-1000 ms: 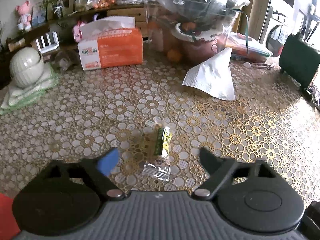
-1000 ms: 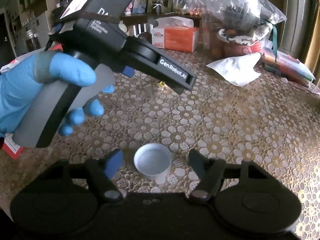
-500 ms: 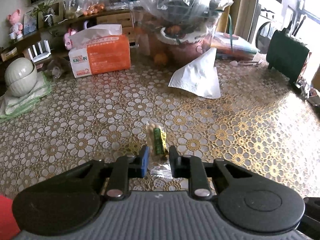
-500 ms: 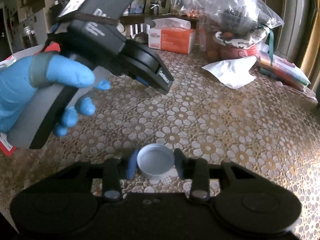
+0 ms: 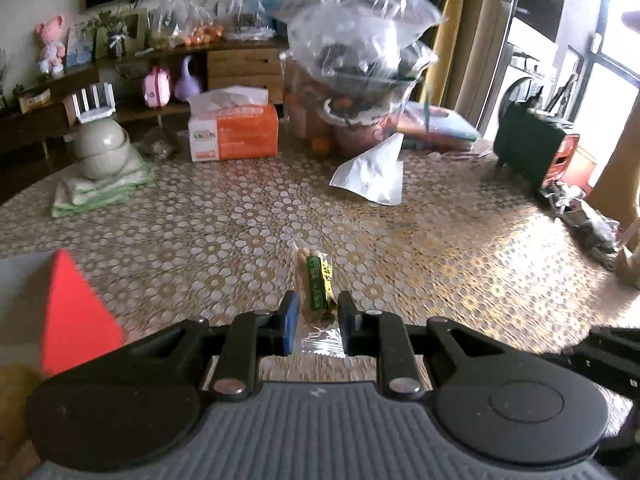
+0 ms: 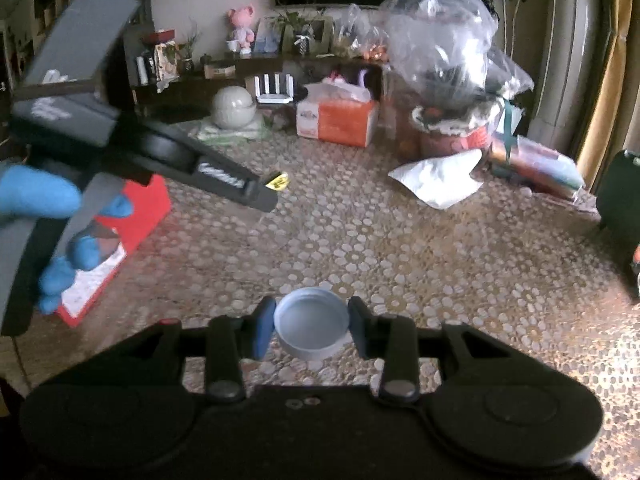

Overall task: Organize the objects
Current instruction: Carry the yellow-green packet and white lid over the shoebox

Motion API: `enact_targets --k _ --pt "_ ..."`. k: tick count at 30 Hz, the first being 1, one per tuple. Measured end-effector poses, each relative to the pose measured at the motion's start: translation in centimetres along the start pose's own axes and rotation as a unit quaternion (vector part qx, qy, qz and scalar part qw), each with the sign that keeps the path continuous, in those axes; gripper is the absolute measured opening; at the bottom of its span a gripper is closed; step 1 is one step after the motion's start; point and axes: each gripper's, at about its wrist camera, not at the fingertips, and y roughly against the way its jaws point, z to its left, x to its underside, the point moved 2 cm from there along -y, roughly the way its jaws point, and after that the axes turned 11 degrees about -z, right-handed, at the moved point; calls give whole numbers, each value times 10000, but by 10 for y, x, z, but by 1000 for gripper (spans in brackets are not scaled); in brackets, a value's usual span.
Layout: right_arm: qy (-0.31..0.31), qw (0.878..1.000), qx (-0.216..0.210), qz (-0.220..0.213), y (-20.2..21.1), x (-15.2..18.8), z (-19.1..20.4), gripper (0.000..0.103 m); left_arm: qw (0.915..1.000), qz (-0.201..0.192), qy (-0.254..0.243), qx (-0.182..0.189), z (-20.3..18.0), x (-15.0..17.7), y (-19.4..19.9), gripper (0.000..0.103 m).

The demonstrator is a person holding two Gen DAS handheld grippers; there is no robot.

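Observation:
My left gripper (image 5: 314, 314) is shut on a clear snack packet with a green and yellow label (image 5: 316, 280) and holds it above the patterned table (image 5: 240, 232). In the right wrist view the left gripper (image 6: 264, 196) is at the left, lifted, with the packet's yellow tip (image 6: 279, 181) showing at its fingertips. My right gripper (image 6: 310, 324) is shut on a white round lid (image 6: 310, 326), held above the table.
A red and white box (image 6: 132, 220) lies at the table's left; it also shows in the left wrist view (image 5: 68, 312). A crumpled white tissue (image 5: 374, 172), an orange tissue box (image 5: 234, 132), a bagged pot (image 5: 360, 80), stacked bowls (image 5: 100, 152) and a dark green box (image 5: 528, 148) stand at the back.
Both grippers closed from open, the left on the snack packet and the right on the white lid. Both then lifted their objects off the table and pulled back.

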Motion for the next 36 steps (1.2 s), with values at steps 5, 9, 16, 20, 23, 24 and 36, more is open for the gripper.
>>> enact_targets --k 5,9,16,20,23,24,36 --pt "62 9998 -41 -164 28 -13 18 38 9998 -142 86 68 3 3 48 20" --pt "142 9993 -72 -327 50 -23 38 38 9994 -296 162 93 9 7 86 20" --pt "248 9982 -281 -464 73 -36 82 38 9986 -435 289 24 31 19 145 20" --pt "371 9970 -388 -550 82 -42 108 38 9981 -525 309 -44 47 25 176 20" --pt "459 9960 -464 -612 87 -45 127 38 9975 -615 340 -92 59 29 196 20" --pt "483 9956 -489 -632 90 -46 133 38 9973 -642 348 -114 63 30 203 20" --pt "648 9916 -900 -669 78 -66 197 38 9948 -733 467 -528 125 54 252 20"
